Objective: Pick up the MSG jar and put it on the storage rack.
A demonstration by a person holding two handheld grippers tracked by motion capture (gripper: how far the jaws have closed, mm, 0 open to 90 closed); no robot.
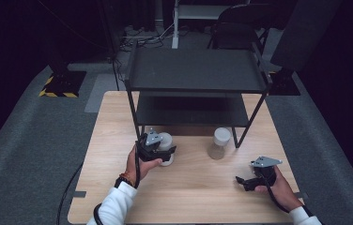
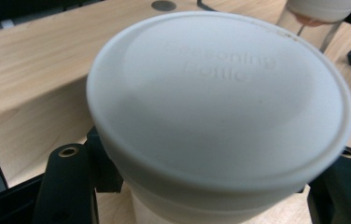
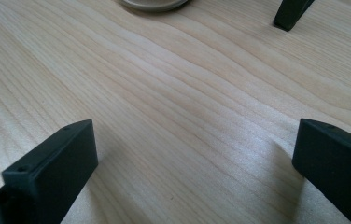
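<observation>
A seasoning bottle point(image 1: 166, 140) with a white lid point(image 2: 220, 102) stands on the wooden table point(image 1: 188, 197) just in front of the black rack. My left gripper point(image 1: 165, 152) is shut on this bottle, its black jaws pressing the body from both sides just under the lid point(image 2: 206, 186). A second bottle point(image 1: 220, 143) with a white cap and clear body stands to its right, and its top edge appears in the left gripper view point(image 2: 318, 14). My right gripper point(image 1: 240, 180) rests low over the table at the right. It is open, its jaws wide apart with only bare wood between them point(image 3: 192, 154).
A black two-shelf metal rack point(image 1: 195, 70) stands at the back of the table, its front right leg point(image 3: 292, 14) close to the second bottle's base point(image 3: 152, 3). Dark floor surrounds the table; a folding chair point(image 1: 240, 28) stands behind the rack.
</observation>
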